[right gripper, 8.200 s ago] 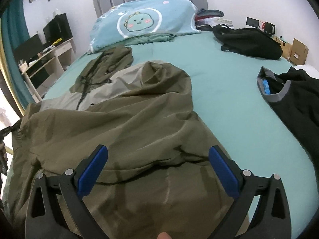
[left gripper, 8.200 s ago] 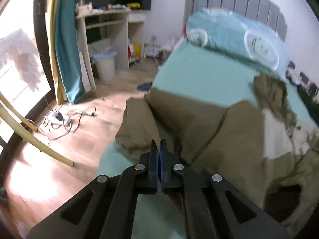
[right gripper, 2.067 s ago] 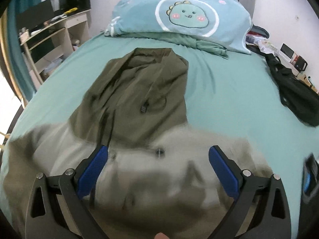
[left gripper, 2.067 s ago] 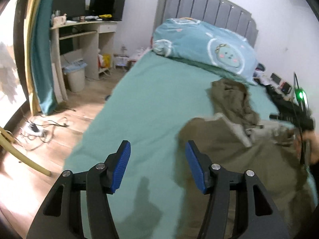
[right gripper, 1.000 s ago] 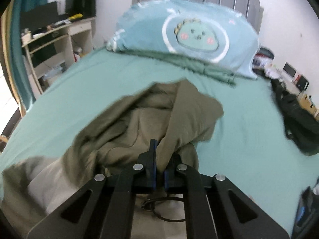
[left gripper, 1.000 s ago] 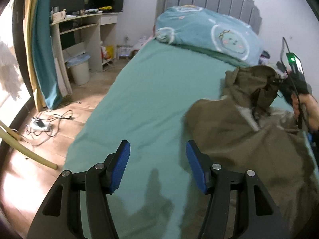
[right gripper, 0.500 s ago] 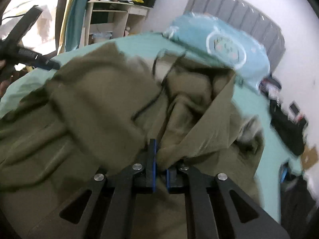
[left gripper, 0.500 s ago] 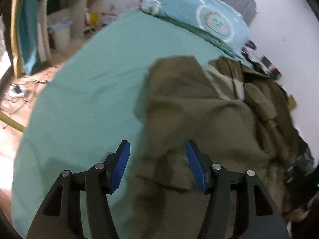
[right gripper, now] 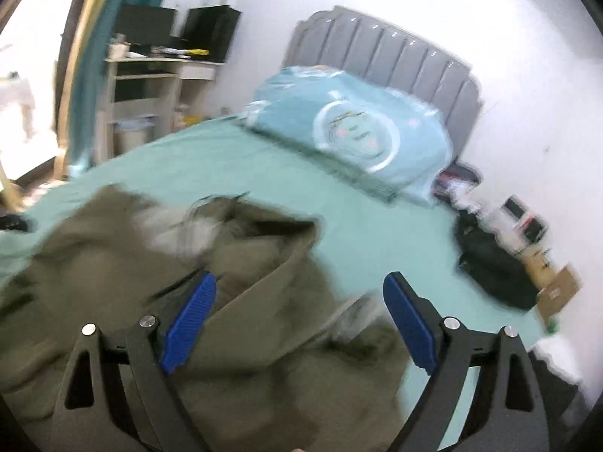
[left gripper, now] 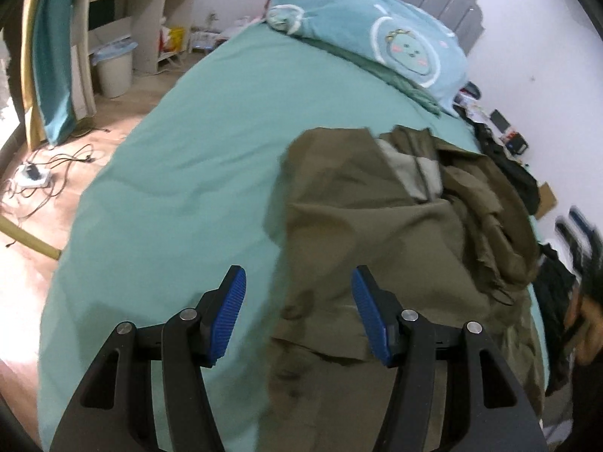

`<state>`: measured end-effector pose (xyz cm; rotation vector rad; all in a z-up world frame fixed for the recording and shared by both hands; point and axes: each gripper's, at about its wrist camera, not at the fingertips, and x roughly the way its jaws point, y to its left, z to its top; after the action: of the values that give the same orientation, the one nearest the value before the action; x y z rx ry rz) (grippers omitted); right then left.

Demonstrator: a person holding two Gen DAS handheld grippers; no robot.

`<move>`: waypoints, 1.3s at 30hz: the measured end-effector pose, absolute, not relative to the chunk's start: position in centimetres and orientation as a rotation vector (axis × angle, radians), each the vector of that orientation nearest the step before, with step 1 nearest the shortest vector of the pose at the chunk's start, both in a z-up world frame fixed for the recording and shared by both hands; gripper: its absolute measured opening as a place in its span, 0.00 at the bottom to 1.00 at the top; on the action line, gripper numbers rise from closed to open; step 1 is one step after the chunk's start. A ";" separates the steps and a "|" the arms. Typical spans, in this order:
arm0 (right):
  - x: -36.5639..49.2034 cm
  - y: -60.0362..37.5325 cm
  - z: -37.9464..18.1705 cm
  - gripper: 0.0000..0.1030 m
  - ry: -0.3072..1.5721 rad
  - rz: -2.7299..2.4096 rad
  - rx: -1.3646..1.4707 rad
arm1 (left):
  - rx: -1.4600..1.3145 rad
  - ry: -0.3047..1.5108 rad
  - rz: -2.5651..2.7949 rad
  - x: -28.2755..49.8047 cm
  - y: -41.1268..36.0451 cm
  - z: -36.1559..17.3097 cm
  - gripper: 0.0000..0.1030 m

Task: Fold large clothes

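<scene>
An olive-green hooded jacket [left gripper: 384, 233] lies bunched on the teal bed sheet [left gripper: 188, 173], its hood folded down over the body, grey lining showing. My left gripper [left gripper: 297, 316] is open and empty, above the jacket's left edge. My right gripper [right gripper: 297, 324] is open and empty, above the folded hood of the jacket [right gripper: 264, 301]. The right wrist view is blurred by motion.
A teal dinosaur pillow [left gripper: 377, 34] lies against the grey headboard [right gripper: 395, 52]. A black bag [right gripper: 490, 260] and dark clothes [left gripper: 554, 293] lie at the bed's right side. A desk [left gripper: 143, 7], bin [left gripper: 113, 64] and floor cables [left gripper: 45, 173] are left of the bed.
My right gripper has opened and let go of the jacket's hood, which now lies folded over the body. The left gripper stays open and has shifted slightly.
</scene>
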<state>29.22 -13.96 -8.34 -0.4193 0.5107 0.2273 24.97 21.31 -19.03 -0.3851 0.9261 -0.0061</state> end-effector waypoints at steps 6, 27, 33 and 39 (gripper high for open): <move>42.2 -16.6 -10.7 0.87 0.717 0.057 -0.299 | -0.403 0.926 0.006 25.8 22.6 -19.3 0.60; 44.0 -14.0 -11.7 0.02 0.913 0.343 -0.155 | -0.380 0.925 0.019 27.0 22.2 -19.3 0.60; 41.1 -13.0 -1.8 0.02 0.765 0.396 -0.159 | -0.408 0.902 0.026 26.5 22.5 -18.9 0.60; 36.6 -11.8 1.0 0.02 0.685 0.479 -0.144 | -0.399 0.920 0.036 26.1 23.0 -19.2 0.60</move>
<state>36.63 -11.76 1.04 -0.1438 0.6848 0.4793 26.11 23.02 -19.22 -0.3987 0.9197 0.0359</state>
